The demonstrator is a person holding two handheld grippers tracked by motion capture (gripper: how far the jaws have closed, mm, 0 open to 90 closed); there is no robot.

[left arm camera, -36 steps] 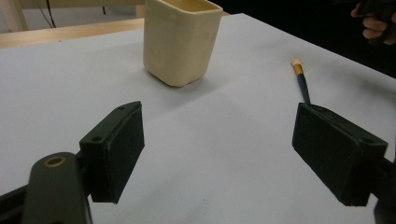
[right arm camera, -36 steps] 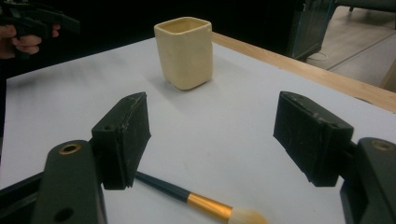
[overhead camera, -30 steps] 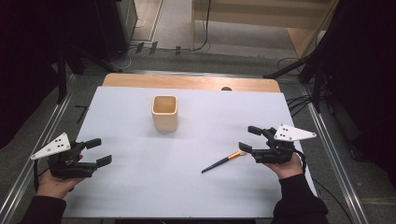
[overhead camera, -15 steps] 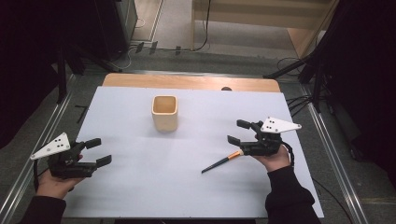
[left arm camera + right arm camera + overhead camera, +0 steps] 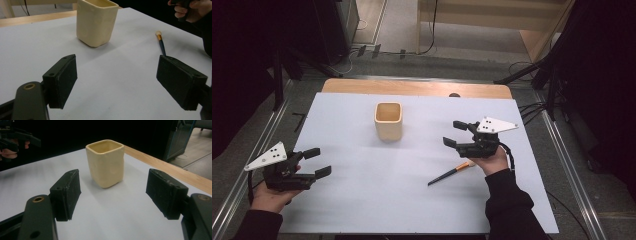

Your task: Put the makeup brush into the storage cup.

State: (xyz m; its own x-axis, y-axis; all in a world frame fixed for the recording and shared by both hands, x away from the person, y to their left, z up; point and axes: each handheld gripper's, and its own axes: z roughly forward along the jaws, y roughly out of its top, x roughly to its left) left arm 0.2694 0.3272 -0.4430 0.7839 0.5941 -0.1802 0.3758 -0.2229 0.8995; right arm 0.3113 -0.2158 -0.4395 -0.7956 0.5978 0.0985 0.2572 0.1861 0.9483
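A cream square cup [image 5: 388,121] stands upright on the white table sheet [image 5: 362,200], toward the back and left of centre. A thin brush [image 5: 451,173] with a dark handle and orange ferrule lies flat right of centre. My right gripper [image 5: 455,133] hovers open just above and behind the brush's bristle end, jaws aimed left at the cup [image 5: 105,163], nothing between them. Open and empty too, my left gripper [image 5: 318,162] rests at the front left. In its own view the cup [image 5: 96,22] and the brush [image 5: 161,42] lie beyond the jaws.
A strip of bare wooden tabletop [image 5: 412,88] shows along the sheet's far edge. Metal rails [image 5: 562,150] run down both sides of the table. Cables and dark stands crowd the floor beyond the far edge.
My right gripper has moved left and toward the far side, from beside the brush's tip to above it, closer to the cup. The left gripper, cup and brush have stayed put.
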